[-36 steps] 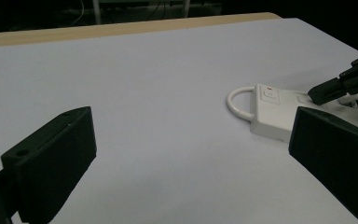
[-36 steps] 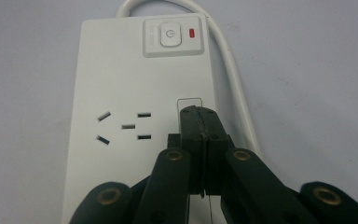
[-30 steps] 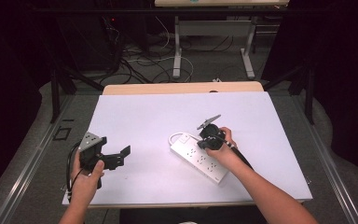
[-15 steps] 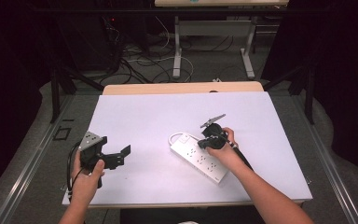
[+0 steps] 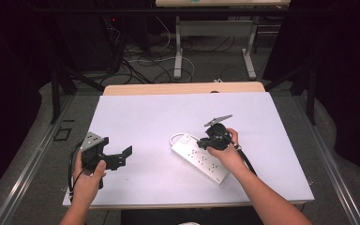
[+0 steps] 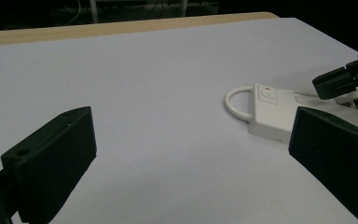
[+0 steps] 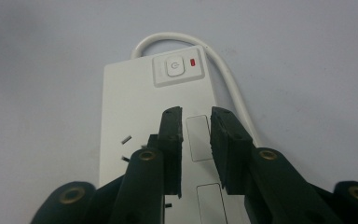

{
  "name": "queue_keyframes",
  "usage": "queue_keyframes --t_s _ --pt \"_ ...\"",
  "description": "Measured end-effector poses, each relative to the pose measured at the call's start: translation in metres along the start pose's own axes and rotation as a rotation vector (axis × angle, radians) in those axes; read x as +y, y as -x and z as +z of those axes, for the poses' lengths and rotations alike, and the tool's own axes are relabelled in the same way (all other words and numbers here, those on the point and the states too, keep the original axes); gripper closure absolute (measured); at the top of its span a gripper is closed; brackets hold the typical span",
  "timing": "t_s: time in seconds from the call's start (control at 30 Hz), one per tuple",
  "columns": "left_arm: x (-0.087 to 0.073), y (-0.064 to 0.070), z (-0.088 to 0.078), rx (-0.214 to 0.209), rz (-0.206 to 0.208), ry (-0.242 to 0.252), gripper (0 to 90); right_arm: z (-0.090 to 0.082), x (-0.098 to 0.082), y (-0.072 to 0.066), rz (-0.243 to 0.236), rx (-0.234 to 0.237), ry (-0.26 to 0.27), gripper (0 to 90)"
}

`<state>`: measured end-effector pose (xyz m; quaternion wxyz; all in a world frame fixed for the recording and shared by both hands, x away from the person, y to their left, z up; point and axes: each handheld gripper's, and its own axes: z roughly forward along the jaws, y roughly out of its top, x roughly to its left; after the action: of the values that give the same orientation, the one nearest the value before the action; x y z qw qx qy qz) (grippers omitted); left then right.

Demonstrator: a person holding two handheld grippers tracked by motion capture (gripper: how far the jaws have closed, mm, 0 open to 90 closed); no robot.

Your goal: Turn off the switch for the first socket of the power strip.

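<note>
Across the white counter (image 5: 168,117), matte and smooth with a pale wood strip at twelve o'clock, we see dark floor and cables beyond. Our white plastic power strip (image 5: 199,159) lies slantwise at about four o'clock of centre, rectangular, with a square switch (image 7: 175,66) and a red light. Our right tongs (image 5: 205,141) hang just above it, jaws lately parting narrowly, gripping nothing. Our left tongs (image 5: 122,157) gape wide, empty.

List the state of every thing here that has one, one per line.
Power strip: flat on the table, nothing plugged in, cord looped at its switch end.
Switch light: red.
Left claw: wide open, empty.
Right claw: over the strip, jaws just opening, narrow gap, nothing between them.
</note>
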<state>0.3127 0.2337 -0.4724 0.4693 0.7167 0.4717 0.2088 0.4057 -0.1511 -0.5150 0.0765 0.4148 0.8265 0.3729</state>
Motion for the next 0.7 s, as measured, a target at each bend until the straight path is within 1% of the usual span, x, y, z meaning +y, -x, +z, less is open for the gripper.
queue_keyframes --t_s 0.03,0.17,0.2,0.27,0.3,0.33,0.37,0.47,0.5,0.53,0.57,0.7 --pt "0.000 0.000 0.000 0.000 0.001 0.003 0.5 -0.003 0.001 0.000 -0.003 -0.005 -0.010 73.1" --pt "0.000 0.000 0.001 0.001 -0.001 0.006 0.5 -0.008 0.001 0.001 0.016 0.001 0.006 68.6" --pt "0.000 -0.001 0.001 0.001 0.000 0.004 0.5 -0.007 0.001 0.002 0.018 0.009 0.026 67.8" --pt "0.000 -0.001 0.001 0.001 0.000 0.003 0.5 -0.009 0.002 0.002 0.023 0.009 0.019 66.8" --pt "0.000 -0.001 0.001 0.002 0.000 0.004 0.5 -0.010 0.002 0.003 0.026 0.009 0.024 63.1" --pt "0.000 -0.001 0.000 0.003 -0.001 0.004 0.5 -0.010 0.002 0.003 0.026 0.009 0.024 63.1" --pt "0.000 -0.001 0.000 0.003 -0.001 0.005 0.5 -0.010 0.002 0.003 0.037 0.019 0.024 60.3" --pt "0.001 -0.001 0.000 0.002 0.000 0.005 0.5 -0.011 0.003 0.004 0.042 0.018 0.028 56.9" --pt "0.001 -0.002 0.000 0.004 0.008 0.002 0.5 -0.011 0.003 0.004 0.042 0.018 0.028 56.9" --pt "0.000 -0.002 0.000 0.004 0.000 0.004 0.5 -0.012 0.003 0.004 0.039 0.024 0.033 56.4" --pt "0.000 -0.002 0.000 0.004 -0.006 0.003 0.5 -0.012 0.002 0.005 0.048 0.025 0.038 56.5" --pt "-0.001 -0.002 0.000 0.005 -0.005 0.001 0.5 -0.014 0.002 0.006 0.050 0.032 0.049 56.4"
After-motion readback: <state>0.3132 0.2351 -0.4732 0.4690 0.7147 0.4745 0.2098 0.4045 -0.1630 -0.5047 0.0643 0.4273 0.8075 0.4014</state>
